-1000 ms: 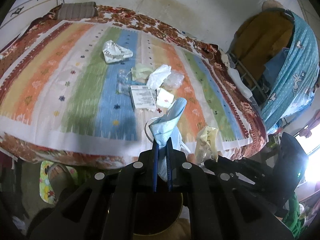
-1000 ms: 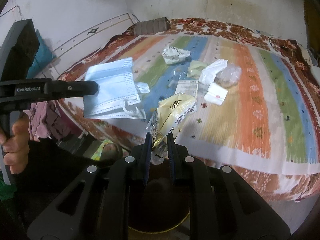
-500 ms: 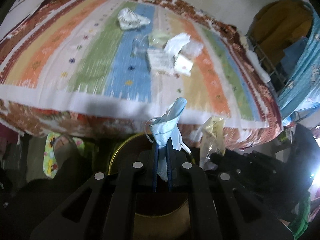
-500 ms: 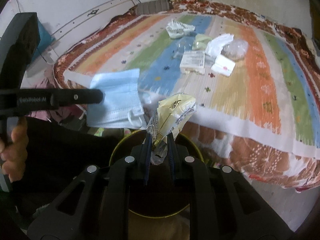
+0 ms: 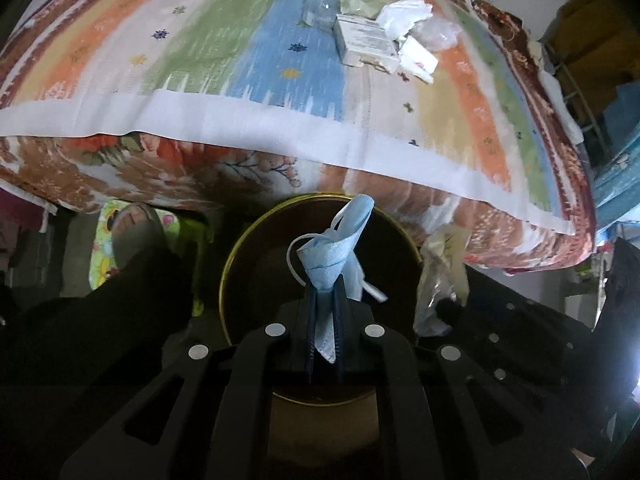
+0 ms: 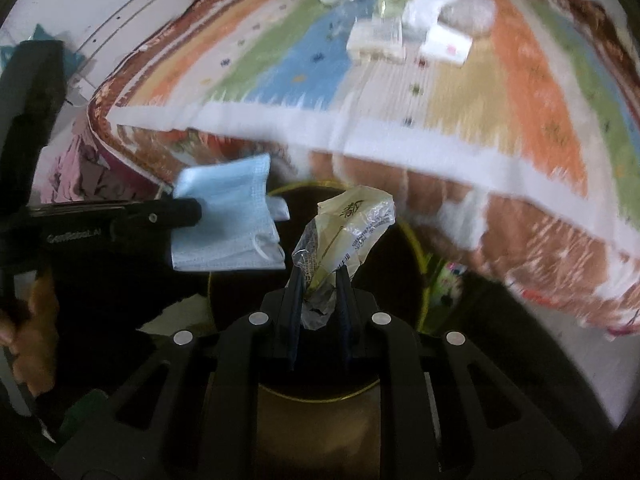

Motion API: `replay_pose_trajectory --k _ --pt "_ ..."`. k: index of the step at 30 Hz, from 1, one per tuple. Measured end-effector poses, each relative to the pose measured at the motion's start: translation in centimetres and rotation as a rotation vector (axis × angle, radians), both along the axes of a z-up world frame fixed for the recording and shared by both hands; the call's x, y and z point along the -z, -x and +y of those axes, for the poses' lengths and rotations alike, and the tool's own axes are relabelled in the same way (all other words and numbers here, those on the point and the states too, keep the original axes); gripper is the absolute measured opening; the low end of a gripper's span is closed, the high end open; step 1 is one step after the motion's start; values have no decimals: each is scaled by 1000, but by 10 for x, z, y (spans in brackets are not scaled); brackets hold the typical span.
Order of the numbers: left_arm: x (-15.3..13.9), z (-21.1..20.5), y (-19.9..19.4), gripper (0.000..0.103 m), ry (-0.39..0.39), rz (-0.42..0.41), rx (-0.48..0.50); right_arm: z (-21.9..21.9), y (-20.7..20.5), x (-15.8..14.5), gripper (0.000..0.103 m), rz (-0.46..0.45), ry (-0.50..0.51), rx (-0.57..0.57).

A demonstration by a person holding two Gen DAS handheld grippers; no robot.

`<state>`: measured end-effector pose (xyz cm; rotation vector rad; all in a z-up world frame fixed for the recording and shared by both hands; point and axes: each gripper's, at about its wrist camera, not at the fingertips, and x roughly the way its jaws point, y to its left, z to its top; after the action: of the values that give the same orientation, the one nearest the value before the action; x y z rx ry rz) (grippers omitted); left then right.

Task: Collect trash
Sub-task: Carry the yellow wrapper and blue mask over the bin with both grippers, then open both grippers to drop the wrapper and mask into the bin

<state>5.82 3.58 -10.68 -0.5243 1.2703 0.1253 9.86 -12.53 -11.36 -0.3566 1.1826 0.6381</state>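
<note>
- Striped bedspread in bands of orange, green and blue covers the bed; below its near edge stands a round bin with a yellow rim, and every place given below is taken from that bin.
- Left of the bin, on the floor, a foot in a sandal rests on a flowered mat.
- Over the bin's mouth, the left gripper has its jaws pressed together on a crumpled blue face mask; the ear loops hang loose. It points steeply down, likely so the mask falls inside once let go.
- Right of the mask and just beside it, also over the bin's mouth, the right gripper pinches a crinkled yellowish clear wrapper low down, its printed top standing free above the fingers.
- Beyond the bin, up on the bedspread, more trash waits: a flat white box, a crumpled white tissue, a small white packet and a clear plastic bag.
- Both pieces look ready to drop; a loop snagging on a finger seems the main risk.
</note>
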Motion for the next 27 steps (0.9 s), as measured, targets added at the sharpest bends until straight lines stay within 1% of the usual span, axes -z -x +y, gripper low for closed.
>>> replay_pose_trajectory --k 1,3,4,5,6,7,9,14,17,20,22,24,27 --pt "1 1 0 12 8 7 -2 -1 -2 5 18 28 1 8" --pt "5 7 0 20 35 25 -34 -2 -4 10 31 63 -4 20" --pt "4 12 -1 22 38 24 -52 -3 -5 9 35 60 -10 32" --pt "2 15 0 24 38 17 -66 -4 -6 8 43 53 -14 42" --pt "0 18 0 28 41 7 -79 -6 -7 6 47 51 -28 54" --pt "-3 20 -1 32 42 -4 -90 -7 -8 5 48 54 -39 59" --pt "-11 25 -1 37 40 -32 -111 -7 -9 3 51 54 -52 63" --pt "-23 33 -9 41 16 -65 -132 -6 -15 -4 55 49 -73 65" --pt "-32 46 -16 41 11 -78 -150 -9 -23 -9 57 29 -81 90" --pt "-46 59 -24 49 -21 -98 -163 -11 -30 -14 62 14 -90 104" --pt "-55 61 -31 56 -40 -116 -154 -8 -33 -20 66 -7 -92 106" --pt "-59 61 -38 60 -54 -128 -140 -2 -37 -27 70 -43 -90 91" --pt "-59 66 -53 61 -88 -138 -150 5 -42 -36 74 -97 -84 78"
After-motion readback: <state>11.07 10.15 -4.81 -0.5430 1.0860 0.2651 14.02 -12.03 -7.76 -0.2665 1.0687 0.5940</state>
